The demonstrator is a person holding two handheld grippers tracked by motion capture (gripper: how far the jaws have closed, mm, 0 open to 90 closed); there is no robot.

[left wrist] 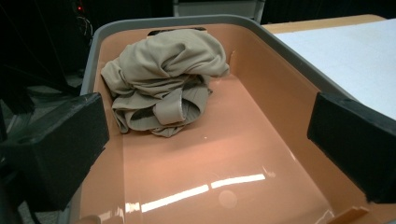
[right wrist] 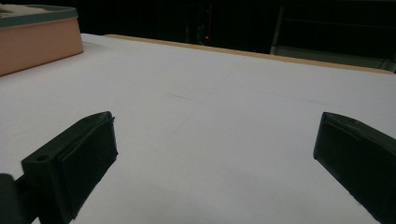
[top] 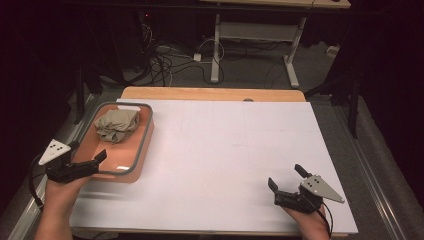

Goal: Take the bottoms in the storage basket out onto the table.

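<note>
One crumpled beige cloth garment (left wrist: 163, 84) lies at the 12 o'clock end of the orange plastic bin with a grey rim (top: 142, 145). The left gripper (top: 87, 157), jaws spread, hovers at the bin's 6 o'clock edge. The right gripper (top: 286, 177), jaws spread, sits over the white table sheet (top: 225, 150) at 5 o'clock.

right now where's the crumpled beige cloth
In the high view, the beige cloth lies bunched at the far end of the orange bin at the table's left, just beyond the open left gripper.

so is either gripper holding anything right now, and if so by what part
Nothing is held. The left gripper is open at the near end of the orange bin, short of the crumpled beige cloth. The right gripper is open over the white sheet.
</note>
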